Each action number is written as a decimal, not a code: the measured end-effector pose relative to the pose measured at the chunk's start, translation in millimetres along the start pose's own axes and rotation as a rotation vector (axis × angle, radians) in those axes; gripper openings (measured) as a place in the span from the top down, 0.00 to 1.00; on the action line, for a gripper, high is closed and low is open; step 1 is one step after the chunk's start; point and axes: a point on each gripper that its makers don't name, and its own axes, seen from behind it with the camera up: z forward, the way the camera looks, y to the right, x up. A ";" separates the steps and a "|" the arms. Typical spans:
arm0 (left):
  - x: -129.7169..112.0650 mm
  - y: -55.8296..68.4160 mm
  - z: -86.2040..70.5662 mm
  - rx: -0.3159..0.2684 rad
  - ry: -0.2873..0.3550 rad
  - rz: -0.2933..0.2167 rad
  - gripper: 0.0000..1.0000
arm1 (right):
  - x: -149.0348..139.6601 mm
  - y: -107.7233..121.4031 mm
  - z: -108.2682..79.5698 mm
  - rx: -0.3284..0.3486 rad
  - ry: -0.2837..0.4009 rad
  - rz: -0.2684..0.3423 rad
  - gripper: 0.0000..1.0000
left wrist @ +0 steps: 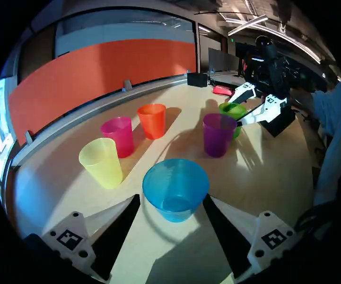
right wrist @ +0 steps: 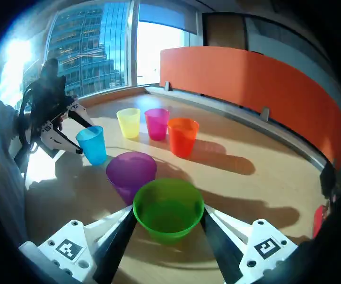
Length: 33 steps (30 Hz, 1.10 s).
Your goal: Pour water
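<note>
Blue plastic sits clamped in my left claw (left wrist: 172,198), both fingers (left wrist: 118,222) pressed to the blue cup (left wrist: 175,187), a little apart from the purple cup (left wrist: 217,134) on the table (left wrist: 269,175); my right claw (right wrist: 169,214) grips the green cup (right wrist: 169,207) likewise, just beside that purple cup. Whether either holds water I cannot quite tell through the tinted walls. Thin cups like these could buckle or slip under an uneven squeeze, and tipping the green one to pour may knock the purple cup over.
</note>
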 end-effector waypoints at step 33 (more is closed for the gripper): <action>0.1 -2.5 -19.9 0.047 0.025 -0.015 0.01 | -18.4 0.6 -23.3 -0.073 0.010 0.048 0.00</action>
